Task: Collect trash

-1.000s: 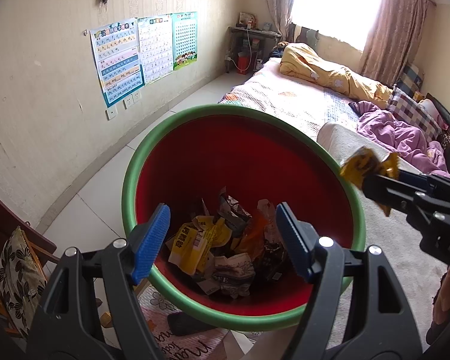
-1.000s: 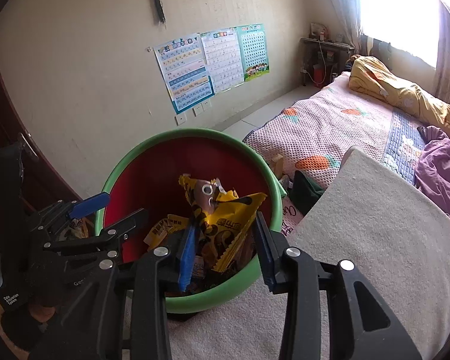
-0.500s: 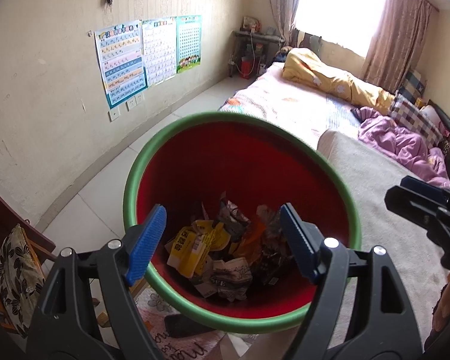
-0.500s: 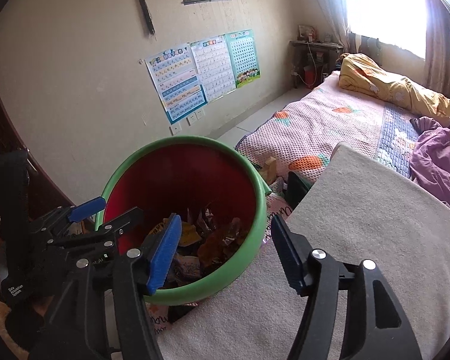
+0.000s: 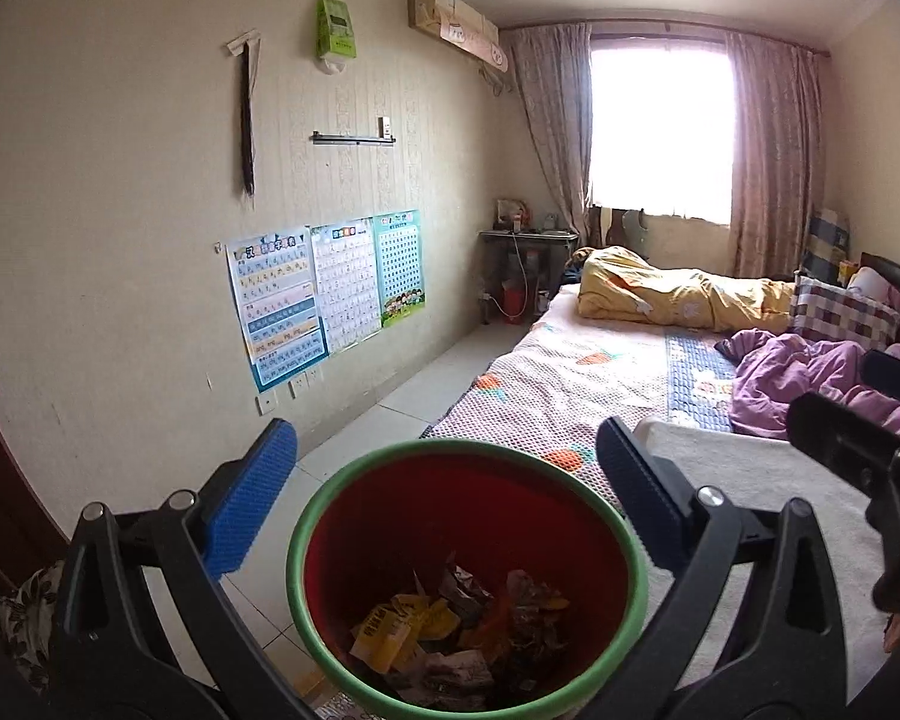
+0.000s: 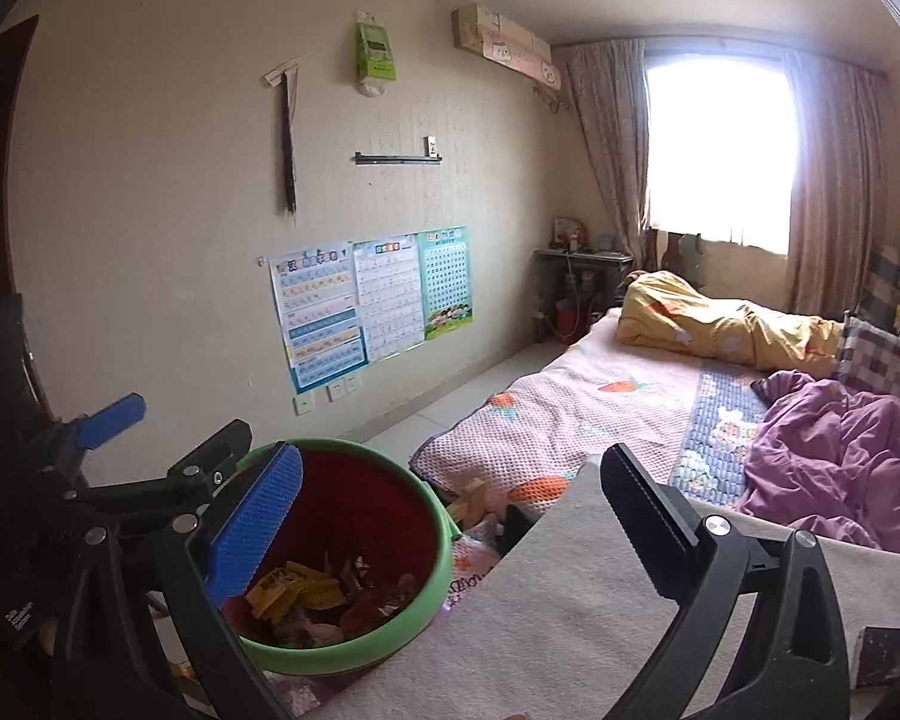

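Observation:
A red bin with a green rim (image 5: 624,546) stands on the floor beside the bed and holds crumpled yellow and brown wrappers (image 5: 450,630). It also shows in the right wrist view (image 6: 444,540), low at the left, with its wrappers (image 6: 306,594). My left gripper (image 5: 444,498) is open and empty, raised above the bin. My right gripper (image 6: 450,516) is open and empty, raised over the bin's edge and a grey blanket (image 6: 570,618). The right gripper's black body (image 5: 852,450) shows at the right of the left wrist view.
A bed (image 6: 600,414) with a pink cover, yellow quilt (image 6: 726,330) and purple bedding (image 6: 840,450) fills the right. Posters (image 5: 330,294) hang on the left wall. A small table (image 5: 528,264) stands by the curtained window. Tiled floor (image 5: 414,396) runs along the wall.
The right gripper opened and dropped the yellow wrapper into the bin. Both grippers then lifted and tilted up, so the bin sits lower in both views.

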